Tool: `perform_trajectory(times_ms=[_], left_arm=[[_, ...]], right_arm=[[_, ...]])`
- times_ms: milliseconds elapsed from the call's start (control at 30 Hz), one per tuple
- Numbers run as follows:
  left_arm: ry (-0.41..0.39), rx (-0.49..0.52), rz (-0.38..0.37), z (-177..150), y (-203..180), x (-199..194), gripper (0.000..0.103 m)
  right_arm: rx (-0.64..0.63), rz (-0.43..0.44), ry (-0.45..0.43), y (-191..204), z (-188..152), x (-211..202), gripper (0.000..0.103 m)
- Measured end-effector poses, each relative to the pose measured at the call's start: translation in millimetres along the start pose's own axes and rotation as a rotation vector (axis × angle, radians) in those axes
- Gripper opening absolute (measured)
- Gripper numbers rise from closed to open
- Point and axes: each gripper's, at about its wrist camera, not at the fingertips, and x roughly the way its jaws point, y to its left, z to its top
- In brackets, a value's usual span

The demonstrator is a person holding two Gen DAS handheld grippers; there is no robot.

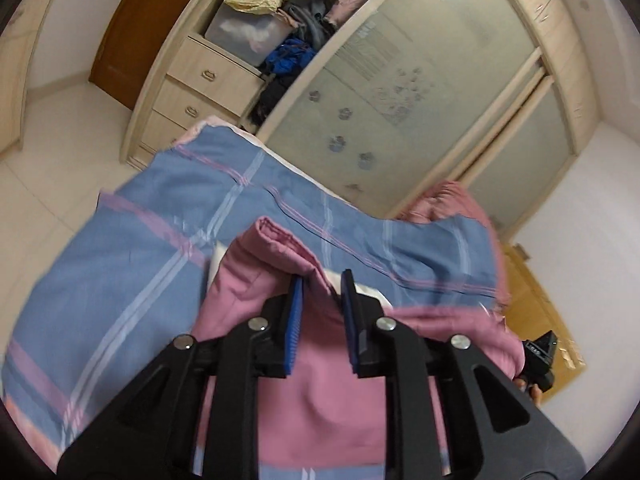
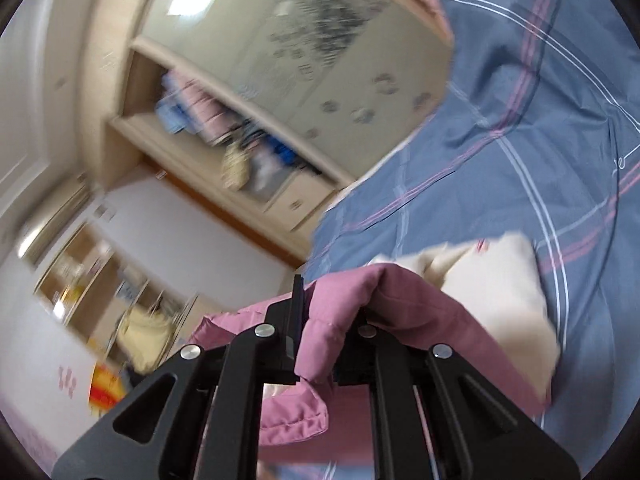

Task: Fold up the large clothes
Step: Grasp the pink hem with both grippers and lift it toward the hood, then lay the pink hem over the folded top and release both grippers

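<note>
Left gripper (image 1: pixel 322 286) low in the centre of the left wrist view, blue pads (image 1: pixel 295 312) drawn close with a fold of the pink quilt (image 1: pixel 320 392) pinched between them at the tips. Pink quilt spread across the lower middle of that frame, its rolled edge rising just above the jaws, a strip of white lining showing beside it. Blue plaid cover (image 1: pixel 132 248) filling the left and centre, lifted and draped, edge running toward the upper middle. Behind it, upper half of the frame: a pale wooden wardrobe (image 1: pixel 560 40) with frosted sliding doors (image 1: pixel 400 92) (paw-print pattern on the glass), drawers (image 1: pixel 208 76) and an open shelf stuffed with clothes.

Right gripper (image 2: pixel 334 312) low in the centre of the right wrist view, jaws clamped tight on a bunched edge of the same pink quilt (image 2: pixel 420 312), cloth wrapped over the right finger and hiding it. Cream lining (image 2: pixel 500 280) just right of the grip; blue plaid cover (image 2: pixel 540 120) across the right side. Left half blurred.
</note>
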Motion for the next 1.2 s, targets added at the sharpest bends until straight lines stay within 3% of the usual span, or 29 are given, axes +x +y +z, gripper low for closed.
perform_trajectory(times_ms=[133,233,333,433,500,533,567,633,700,733,800,867,933,1033,1100,1200], left_arm=[[0.009,0.009,0.139,39,6,74,0.02],[0.031,-0.014,0.232,55,30,126,0.02],[0.032,-0.052,0.272,46,53,147,0.02],[0.046,0.091,0.288,16,40,150,0.021],[0.048,0.19,0.261,-9,14,139,0.038],[0.044,0.219,0.243,-18,3,134,0.042],[0.028,0.26,0.216,-29,-16,126,0.049],[0.021,0.333,0.165,-47,-46,113,0.054],[0.026,0.4,0.115,-64,-75,103,0.054],[0.035,0.418,0.087,-71,-86,101,0.054],[0.071,0.449,0.023,-89,-108,100,0.054],[0.106,0.484,0.032,-105,-123,110,0.054],[0.132,0.526,0.069,-119,-134,129,0.053],[0.185,0.553,0.176,-129,-138,171,0.05],[0.218,0.537,0.255,-126,-131,203,0.05],[0.257,0.507,0.33,-117,-116,239,0.058]], right_arm=[[0.131,-0.115,-0.008,-61,32,63,0.01],[0.258,-0.183,0.012,-120,28,101,0.01],[0.292,-0.23,0.091,-157,13,130,0.012],[0.303,-0.179,0.12,-171,6,134,0.014],[0.291,-0.143,0.146,-163,17,127,0.023],[0.276,-0.124,0.14,-155,25,119,0.036],[0.244,-0.12,0.101,-144,31,108,0.065],[0.121,-0.177,-0.075,-113,47,72,0.102],[0.024,-0.167,-0.178,-83,57,34,0.102],[-0.018,-0.176,-0.166,-67,55,24,0.101],[-0.159,-0.23,-0.109,-34,42,19,0.088],[-0.367,-0.316,-0.026,5,7,28,0.07],[-0.495,-0.332,0.085,28,-29,51,0.064],[-0.612,-0.337,0.294,41,-92,105,0.064],[-0.695,-0.371,0.346,44,-119,141,0.064],[-0.749,-0.411,0.34,49,-128,180,0.063]])
